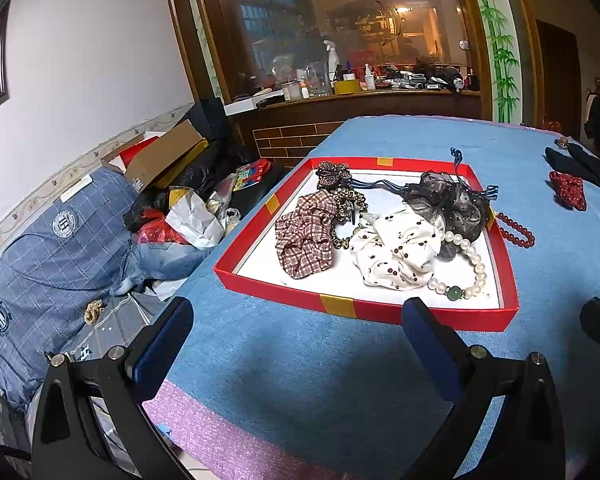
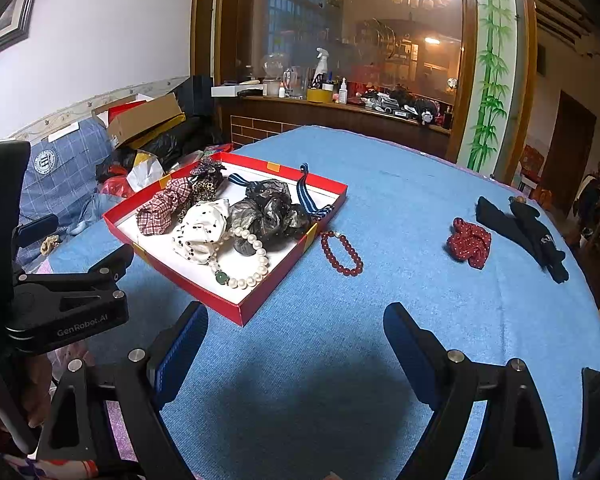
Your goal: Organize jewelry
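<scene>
A shallow red cardboard tray [image 2: 260, 300] sits on the blue woven tabletop [image 2: 400, 200], holding three crinkled fabric scrunchies (plaid, cherry-print, sheer black) and one pearl bracelet [image 2: 242, 258]. One red bead bracelet [image 2: 342, 254] lies just beside the tray; one red dotted scrunchie [image 2: 469, 243] lies well apart. Both grippers, left [image 1: 298, 338] and right [image 2: 296, 338], angle downward, jaws wide apart, holding nothing.

White wall [image 1: 100, 60], wood-framed glass partition [image 1: 340, 32]

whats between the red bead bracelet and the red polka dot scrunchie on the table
Nothing: between the red bead bracelet and the red polka dot scrunchie lies only bare blue tablecloth, seen clearly in the right wrist view.
</scene>
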Available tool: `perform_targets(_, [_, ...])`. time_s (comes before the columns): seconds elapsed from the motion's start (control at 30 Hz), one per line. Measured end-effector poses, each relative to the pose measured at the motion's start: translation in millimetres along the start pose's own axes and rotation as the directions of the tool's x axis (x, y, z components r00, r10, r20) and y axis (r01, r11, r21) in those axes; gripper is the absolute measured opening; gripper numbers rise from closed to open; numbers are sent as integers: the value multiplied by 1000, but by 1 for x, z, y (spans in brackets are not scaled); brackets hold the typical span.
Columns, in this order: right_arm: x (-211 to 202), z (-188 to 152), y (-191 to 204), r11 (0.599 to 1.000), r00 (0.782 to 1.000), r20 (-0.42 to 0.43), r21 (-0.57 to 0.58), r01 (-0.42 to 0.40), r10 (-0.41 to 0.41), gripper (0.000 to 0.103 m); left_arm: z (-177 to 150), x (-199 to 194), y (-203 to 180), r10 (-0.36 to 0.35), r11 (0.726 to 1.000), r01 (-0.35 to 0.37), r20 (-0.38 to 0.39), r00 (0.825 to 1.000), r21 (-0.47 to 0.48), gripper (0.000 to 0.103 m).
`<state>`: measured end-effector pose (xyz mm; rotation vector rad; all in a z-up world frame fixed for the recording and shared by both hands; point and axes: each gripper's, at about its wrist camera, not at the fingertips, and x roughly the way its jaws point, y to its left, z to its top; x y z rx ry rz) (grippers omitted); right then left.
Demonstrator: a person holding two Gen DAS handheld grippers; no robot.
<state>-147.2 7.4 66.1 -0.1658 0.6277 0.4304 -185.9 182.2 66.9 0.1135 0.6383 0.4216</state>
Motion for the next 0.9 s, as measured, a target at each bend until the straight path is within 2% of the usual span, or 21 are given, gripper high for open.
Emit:
perform_targets(0.67, [2, -2, 1, 1000, 1000, -7, 4, 2, -2, 92, -2, 4, 2, 5, 1000, -5, -5, 1000, -4, 103])
perform_targets(0.9, [2, -3, -1, 1000, 1000, -12, 19, -3, 3, 92, -4, 4, 5, -32, 999, 32, -20, 999, -3, 103])
